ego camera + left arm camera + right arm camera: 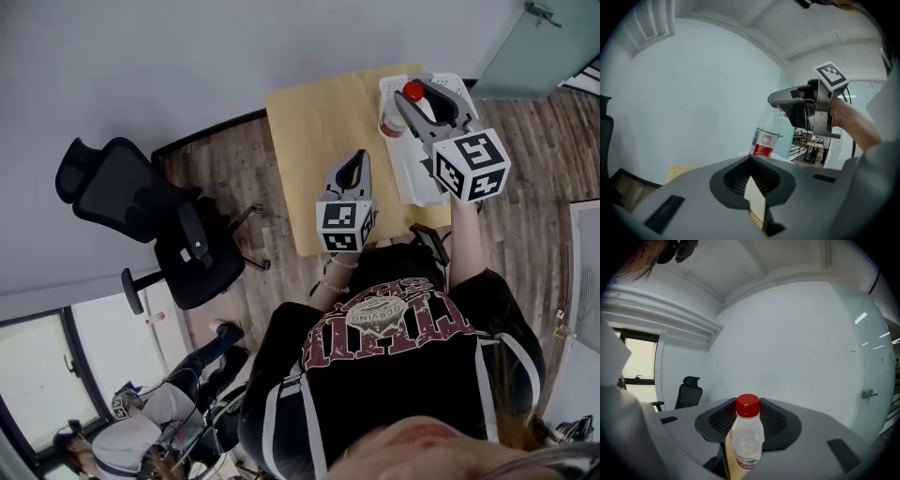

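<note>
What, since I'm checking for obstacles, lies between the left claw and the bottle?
Bare tabletop, then the white tray's rim by the bottle; head view shows it.

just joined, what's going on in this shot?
A person holds a gripper in each hand over a small wooden table. The right gripper has its tongs around the upper part of a clear, red-capped plastic bottle standing on a white tray; a firm clamp can't be confirmed. The left gripper hangs beside it over the table, tongs shut and empty. A black office chair stands nearby.
</note>
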Demonstrator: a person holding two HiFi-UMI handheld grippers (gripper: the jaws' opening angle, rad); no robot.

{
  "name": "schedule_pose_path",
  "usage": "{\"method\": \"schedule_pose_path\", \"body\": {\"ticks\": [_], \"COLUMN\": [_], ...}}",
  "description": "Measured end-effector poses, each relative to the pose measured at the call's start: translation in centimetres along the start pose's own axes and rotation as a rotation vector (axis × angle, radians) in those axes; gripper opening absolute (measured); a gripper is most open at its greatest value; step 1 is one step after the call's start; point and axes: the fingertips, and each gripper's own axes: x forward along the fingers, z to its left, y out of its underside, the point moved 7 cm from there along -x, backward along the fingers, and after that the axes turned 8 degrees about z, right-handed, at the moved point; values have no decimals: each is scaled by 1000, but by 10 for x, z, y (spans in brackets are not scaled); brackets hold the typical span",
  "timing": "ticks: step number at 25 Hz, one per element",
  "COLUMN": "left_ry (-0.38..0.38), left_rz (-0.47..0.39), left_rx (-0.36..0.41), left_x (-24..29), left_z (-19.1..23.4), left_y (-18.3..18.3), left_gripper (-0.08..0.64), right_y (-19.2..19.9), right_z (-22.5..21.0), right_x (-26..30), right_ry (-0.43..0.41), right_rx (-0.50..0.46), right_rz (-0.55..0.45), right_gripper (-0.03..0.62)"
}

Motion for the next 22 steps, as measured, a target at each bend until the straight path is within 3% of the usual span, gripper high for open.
{"method": "schedule_pose_path", "body": {"ticks": [10,22], "left_ry": [-94,-136], "left_rz": [-10,2], "left_rx": [-44,-61], "left_x": [-23,-36], "left_z": [37,61], "left_y": [4,9], "left_gripper": [48,48], "right_y": [14,39], "right_z": [33,52], "right_x": [48,85], "right_ry": [-111,-146], "right_rx": [-1,1], "right_rz": [44,113], "right_gripper": [161,162]}}
